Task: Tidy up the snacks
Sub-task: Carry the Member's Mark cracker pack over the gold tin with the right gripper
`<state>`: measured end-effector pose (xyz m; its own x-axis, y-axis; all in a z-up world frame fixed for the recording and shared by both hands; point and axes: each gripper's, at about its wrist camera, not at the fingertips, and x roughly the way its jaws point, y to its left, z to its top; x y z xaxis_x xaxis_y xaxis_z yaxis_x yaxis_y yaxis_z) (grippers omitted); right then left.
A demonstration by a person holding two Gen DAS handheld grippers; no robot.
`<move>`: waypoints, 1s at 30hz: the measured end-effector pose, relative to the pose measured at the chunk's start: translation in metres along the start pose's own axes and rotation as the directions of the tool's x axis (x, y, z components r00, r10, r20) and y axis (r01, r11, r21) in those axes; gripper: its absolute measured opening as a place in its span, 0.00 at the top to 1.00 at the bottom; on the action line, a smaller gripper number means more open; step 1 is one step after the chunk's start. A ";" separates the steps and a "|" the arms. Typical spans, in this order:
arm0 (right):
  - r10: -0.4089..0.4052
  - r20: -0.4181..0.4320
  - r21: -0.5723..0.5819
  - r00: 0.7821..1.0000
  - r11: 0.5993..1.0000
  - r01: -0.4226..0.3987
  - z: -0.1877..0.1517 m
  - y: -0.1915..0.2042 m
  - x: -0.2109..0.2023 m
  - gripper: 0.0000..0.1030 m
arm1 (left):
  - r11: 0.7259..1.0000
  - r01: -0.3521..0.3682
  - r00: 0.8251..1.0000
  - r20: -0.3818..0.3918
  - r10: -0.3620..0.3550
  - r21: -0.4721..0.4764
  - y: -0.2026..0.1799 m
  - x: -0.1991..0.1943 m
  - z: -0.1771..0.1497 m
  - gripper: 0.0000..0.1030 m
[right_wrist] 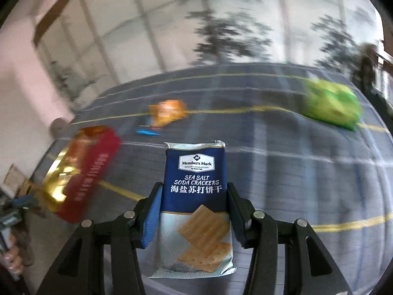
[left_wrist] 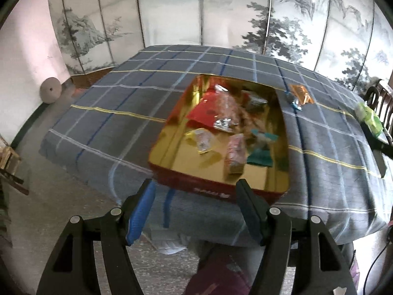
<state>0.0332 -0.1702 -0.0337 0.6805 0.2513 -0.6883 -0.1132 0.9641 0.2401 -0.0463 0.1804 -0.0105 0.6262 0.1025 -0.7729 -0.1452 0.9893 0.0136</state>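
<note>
Your way over the red tin [left_wrist: 216,191] is clear from above; its gold floor is bare at the near-left. Orange packet [left_wrist: 298,93] and green bag [left_wrist: 369,118] occupy the table [left_wrist: 118,103] to the right.

Readable print on the cracker packet

The cracker packet [right_wrist: 195,196] reads "Member's Mark", "SEA SALT SODA CRACKERS" and 海盐苏打饼干; lettering on the red box [right_wrist: 91,172] beside it is too blurred to read.

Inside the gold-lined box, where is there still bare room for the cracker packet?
Bare gold floor lies along the box's near wall and left wall. The middle and far right are crowded with wrappers. The right gripper holds the cracker packet.
</note>
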 end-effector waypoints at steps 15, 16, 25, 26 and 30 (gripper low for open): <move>0.286 -0.168 -0.127 0.943 0.943 -0.308 0.041 0.202 0.079 0.51 | 0.995 -0.102 0.995 0.014 0.102 0.012 0.035 0.000 -0.005 0.34; 0.286 -0.182 -0.132 0.941 0.941 -0.311 0.041 0.211 0.086 0.51 | 0.994 -0.107 0.994 0.014 0.107 0.013 0.037 0.001 -0.005 0.34; 0.224 -0.261 -0.145 0.939 0.953 -0.268 0.049 0.254 0.146 0.51 | 0.994 -0.105 0.995 0.004 0.105 -0.006 0.061 0.005 -0.008 0.32; 0.220 -0.266 -0.141 0.939 0.954 -0.263 0.049 0.256 0.151 0.51 | 0.995 -0.104 0.995 0.002 0.104 -0.007 0.063 0.006 -0.009 0.32; 0.192 -0.285 -0.146 0.939 0.960 -0.241 0.047 0.269 0.164 0.51 | 0.996 -0.092 0.996 -0.008 0.092 -0.017 0.070 0.010 -0.008 0.32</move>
<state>0.1487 0.1262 -0.0497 0.4106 0.4456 -0.7955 -0.3781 0.8771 0.2962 -0.0567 0.2495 -0.0227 0.6037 0.1924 -0.7736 -0.2151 0.9738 0.0744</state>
